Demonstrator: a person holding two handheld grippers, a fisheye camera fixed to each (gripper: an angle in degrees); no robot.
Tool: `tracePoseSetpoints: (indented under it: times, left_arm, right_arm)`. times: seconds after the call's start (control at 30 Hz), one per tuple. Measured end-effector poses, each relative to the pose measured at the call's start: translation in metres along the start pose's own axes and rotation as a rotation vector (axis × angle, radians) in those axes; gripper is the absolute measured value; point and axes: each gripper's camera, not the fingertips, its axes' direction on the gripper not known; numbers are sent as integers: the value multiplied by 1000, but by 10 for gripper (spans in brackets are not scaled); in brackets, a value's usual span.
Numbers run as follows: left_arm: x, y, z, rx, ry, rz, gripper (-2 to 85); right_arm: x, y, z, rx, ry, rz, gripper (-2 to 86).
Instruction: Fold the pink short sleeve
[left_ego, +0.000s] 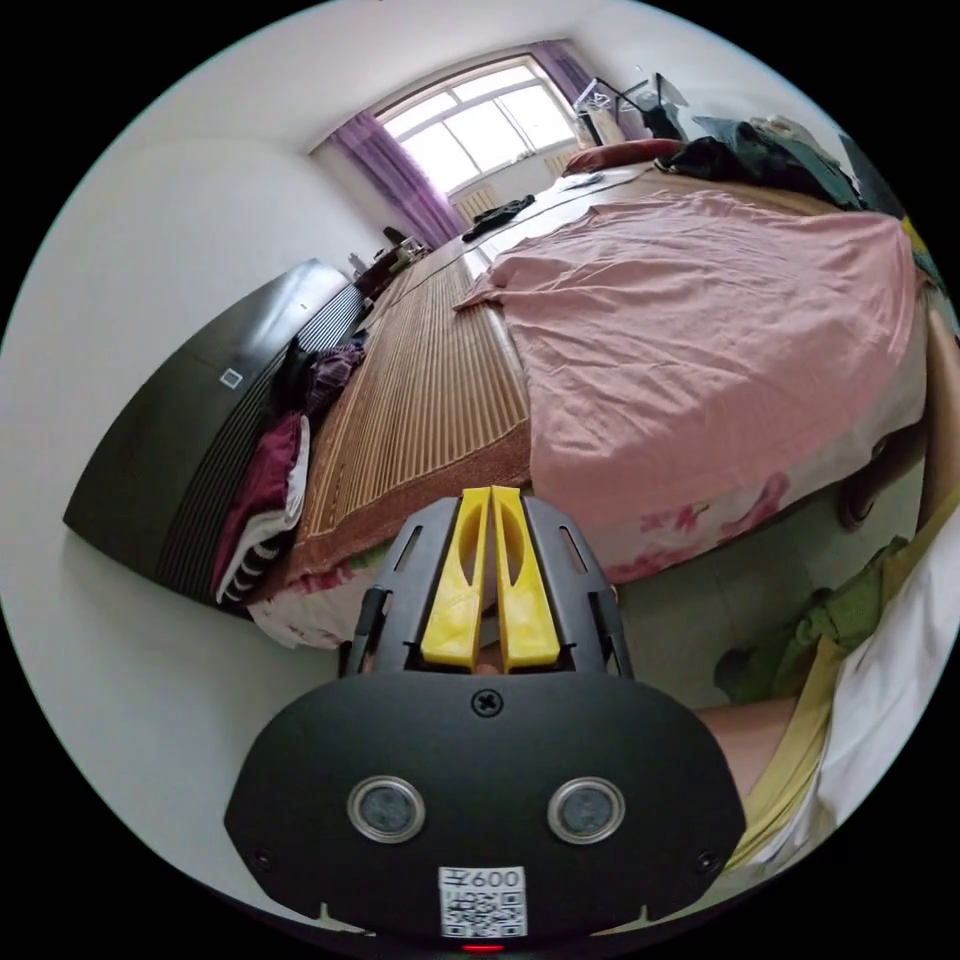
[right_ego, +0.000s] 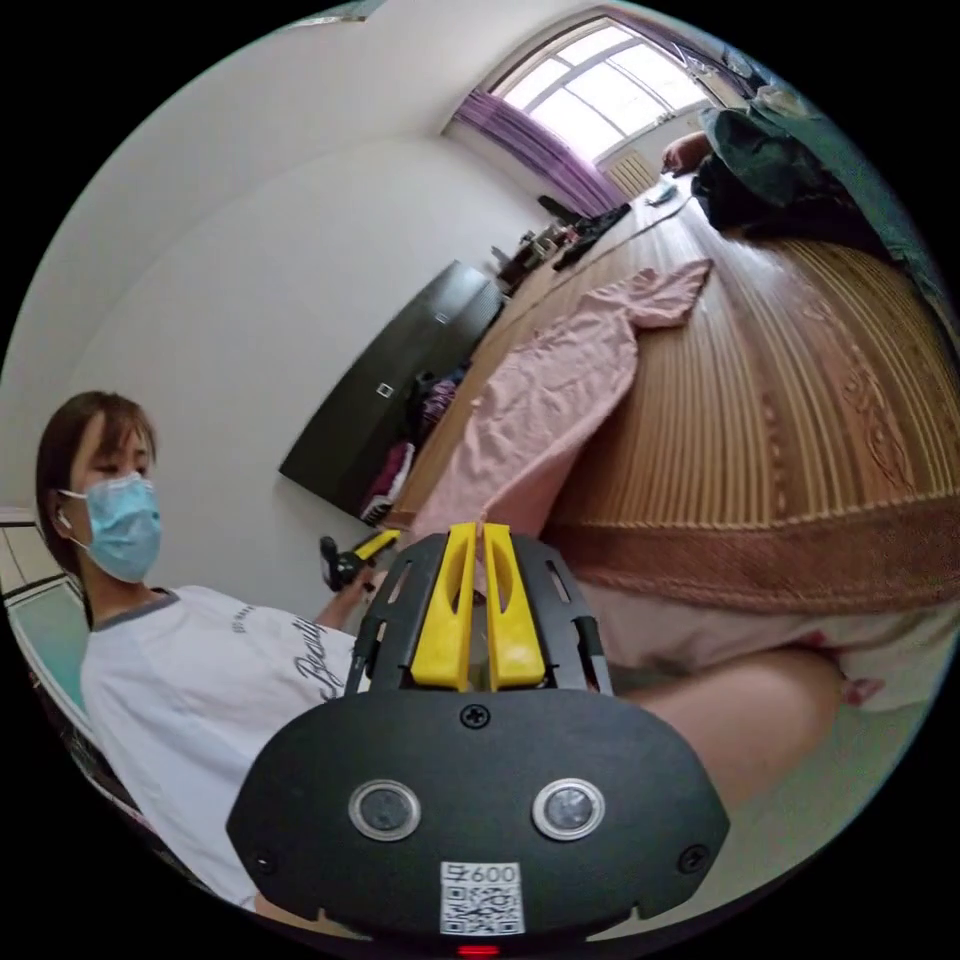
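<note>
bed (left_ego: 420, 400): carries a ribbed bamboo mat (right_ego: 800, 400); runs from 6 o'clock up to 12 o'clock in the left gripper view, toward the window (left_ego: 480, 125)
cabinet (left_ego: 190, 420): dark, against the wall at 9 o'clock of the left gripper view, with clothes heaped at its foot
pink short sleeve (left_ego: 700, 330): spread flat and open on the bed, one sleeve (left_ego: 480, 290) lying out on the mat, the hem hanging over the near edge; in the right gripper view it reads as a long strip (right_ego: 550, 400) running to 1 o'clock
progress: by my reading nothing is folded yet; the shirt is laid out ready and every fold is left
left hand-held gripper (left_ego: 492, 495): yellow jaws pressed together, empty, off the bed's near edge; the shirt lies at 1 to 2 o'clock of it, near but apart
right hand-held gripper (right_ego: 479, 528): jaws nearly together; the shirt's hanging edge sits right at the tips at 12 o'clock, and a sliver of pink shows between them, so I cannot tell whether it is pinching cloth
</note>
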Motion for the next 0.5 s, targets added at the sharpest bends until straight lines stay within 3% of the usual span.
tracePoseSetpoints:
  times: [0.3, 0.5]
  left_arm:
    - [52, -58, -23, 144, 112, 50, 23]
    - [68, -75, -11, 131, 257, -29, 25]
  right_arm:
    - [-46, -93, 39, -39, -16, -18, -9]
    - [17, -78, 19, 85, -26, 132, -8]
